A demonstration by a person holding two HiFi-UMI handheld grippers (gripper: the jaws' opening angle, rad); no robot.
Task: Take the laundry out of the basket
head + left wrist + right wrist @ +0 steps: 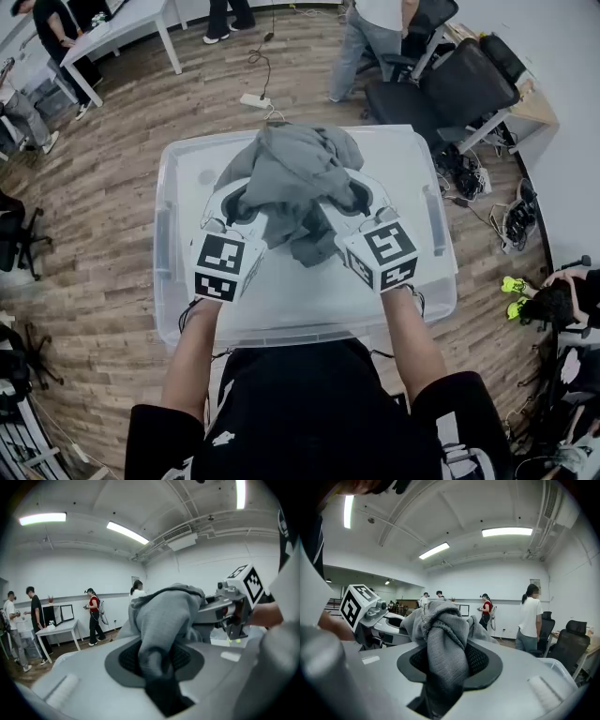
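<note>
A grey sweatshirt-like garment point(291, 173) is bunched up above a translucent plastic basket point(165, 234). Both grippers hold it from the near side. My left gripper point(242, 202) is shut on the garment's left part, and grey cloth point(164, 616) fills the gap between its pads point(126, 660). My right gripper point(352, 197) is shut on the right part, with a thick fold point(445, 639) squeezed between its pads point(480, 660). Both gripper cameras point upward into the room. The basket's inside under the garment is hidden.
Black office chairs point(450, 89) stand at the back right, and a white table point(122, 33) at the back left. A power strip point(255, 99) lies on the wood floor beyond the basket. Several people stand around the room. Shoes and gear lie along the right wall point(516, 220).
</note>
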